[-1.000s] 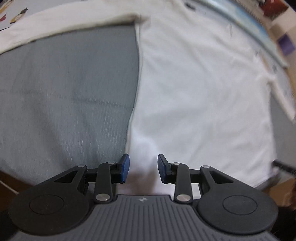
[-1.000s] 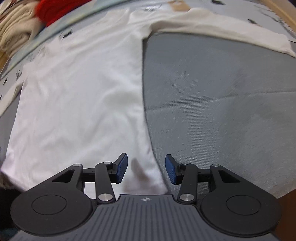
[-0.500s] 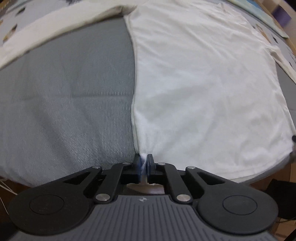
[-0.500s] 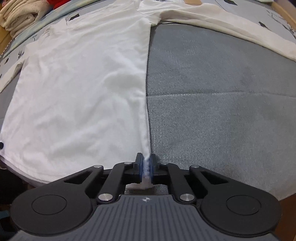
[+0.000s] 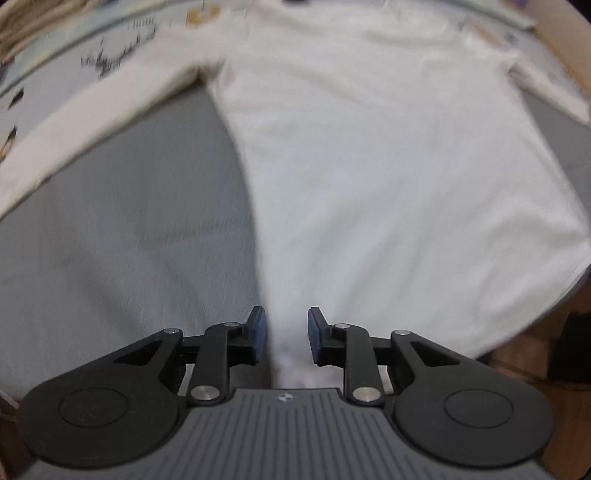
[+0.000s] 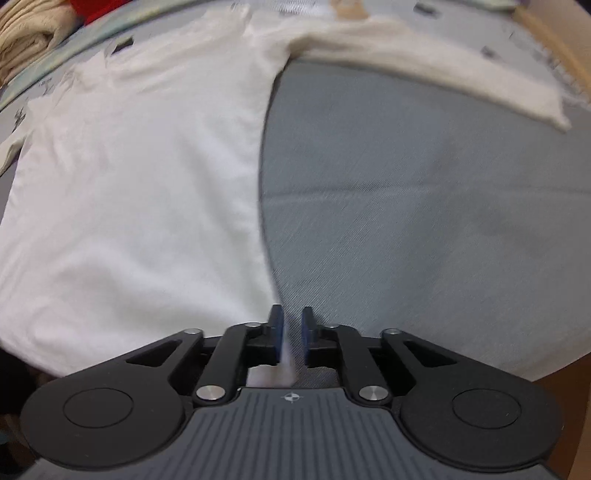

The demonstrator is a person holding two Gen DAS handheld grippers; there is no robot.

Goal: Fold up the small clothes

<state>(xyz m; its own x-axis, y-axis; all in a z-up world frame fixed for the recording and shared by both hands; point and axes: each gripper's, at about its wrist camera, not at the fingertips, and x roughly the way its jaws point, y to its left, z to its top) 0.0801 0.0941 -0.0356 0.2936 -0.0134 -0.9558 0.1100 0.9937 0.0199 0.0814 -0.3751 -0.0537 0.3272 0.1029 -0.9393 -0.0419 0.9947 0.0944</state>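
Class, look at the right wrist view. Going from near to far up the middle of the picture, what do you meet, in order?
Right hand-held gripper, jaws opening with the shirt's corner between them → white shirt edge against the grey cover → shirt sleeve → patterned sheet.

A home bedroom: a grey bedspread (image 6: 424, 184), a patterned sheet (image 5: 110, 55) and folded beige laundry (image 6: 26, 29) fill the bed.

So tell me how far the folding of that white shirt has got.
Done: the white shirt lies spread flat on the grey surface, sleeves out. In hand: the left hand-held gripper and right hand-held gripper each have a bottom corner between their jaws, which are opening. Left: every fold; none shows yet.
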